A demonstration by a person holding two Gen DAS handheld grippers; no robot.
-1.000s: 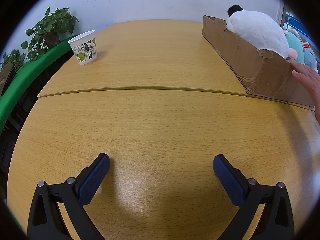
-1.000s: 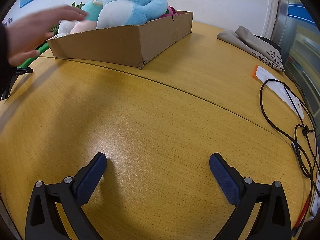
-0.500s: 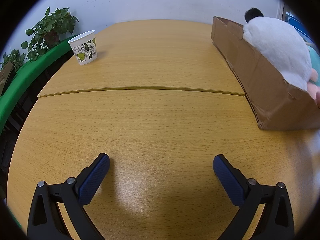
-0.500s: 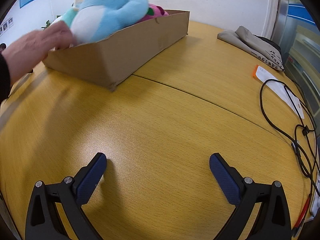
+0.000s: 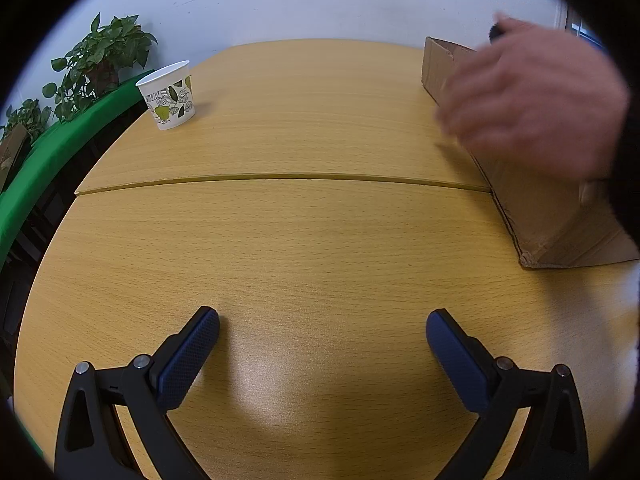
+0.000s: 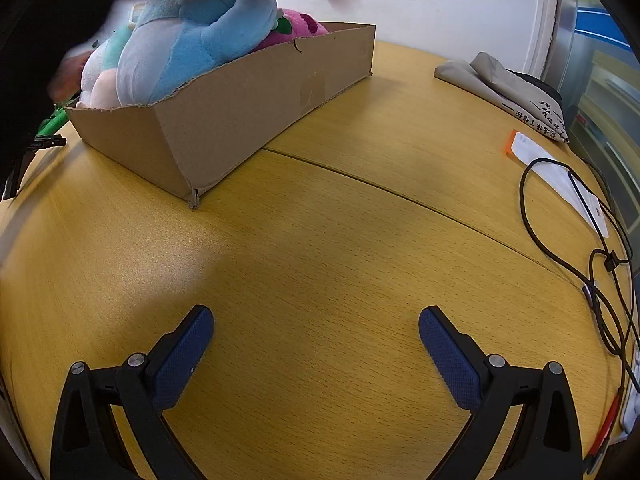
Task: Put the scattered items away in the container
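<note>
Cardboard box (image 6: 224,120) unlabelled; grey bag (image 6: 516,92) print too small to read; both tongs (image 5: 322,340) (image 6: 316,338) wide, empty.

Left wrist view: patterned white paper cup (image 5: 168,96) on the round wooden table (image 5: 304,240) at ten o'clock, brown cardboard box (image 5: 532,200) at two o'clock, a blurred hand (image 5: 536,104) before it

I see a round wooden table (image 5: 320,128) under a white wall (image 5: 320,0), potted plants (image 5: 104,60) far left.
</note>
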